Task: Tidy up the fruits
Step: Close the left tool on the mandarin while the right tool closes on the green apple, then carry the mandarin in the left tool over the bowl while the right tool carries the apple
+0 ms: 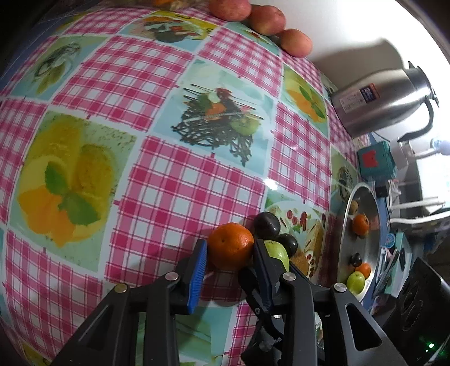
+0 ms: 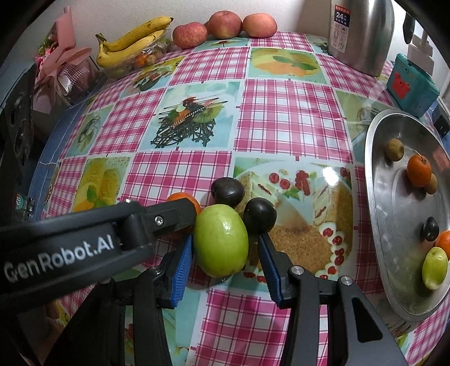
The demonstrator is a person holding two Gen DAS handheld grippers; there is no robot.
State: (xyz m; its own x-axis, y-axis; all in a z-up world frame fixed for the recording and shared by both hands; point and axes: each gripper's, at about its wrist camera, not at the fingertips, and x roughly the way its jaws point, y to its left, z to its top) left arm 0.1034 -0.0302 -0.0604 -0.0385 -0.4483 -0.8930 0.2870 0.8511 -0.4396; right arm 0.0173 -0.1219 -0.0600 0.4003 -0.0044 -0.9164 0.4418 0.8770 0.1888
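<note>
An orange [image 1: 230, 245] lies on the tablecloth between the blue pads of my open left gripper [image 1: 230, 247]; the right pad touches it, a small gap shows at the left. A green fruit [image 2: 220, 240] lies between the pads of my open right gripper [image 2: 225, 247], neither pad pressed on it. Two dark plums [image 2: 227, 192] [image 2: 259, 215] lie just behind it. The left gripper's arm [image 2: 84, 239] crosses the right wrist view, hiding most of the orange [image 2: 185, 197]. A metal tray [image 2: 377, 202] at right holds several small fruits.
Three apples [image 2: 225, 24] and a bunch of bananas [image 2: 132, 42] lie at the table's far edge. A steel kettle [image 2: 362, 33] and a teal box [image 2: 412, 84] stand at back right. A pink wrapped bundle [image 2: 62, 70] is at the far left.
</note>
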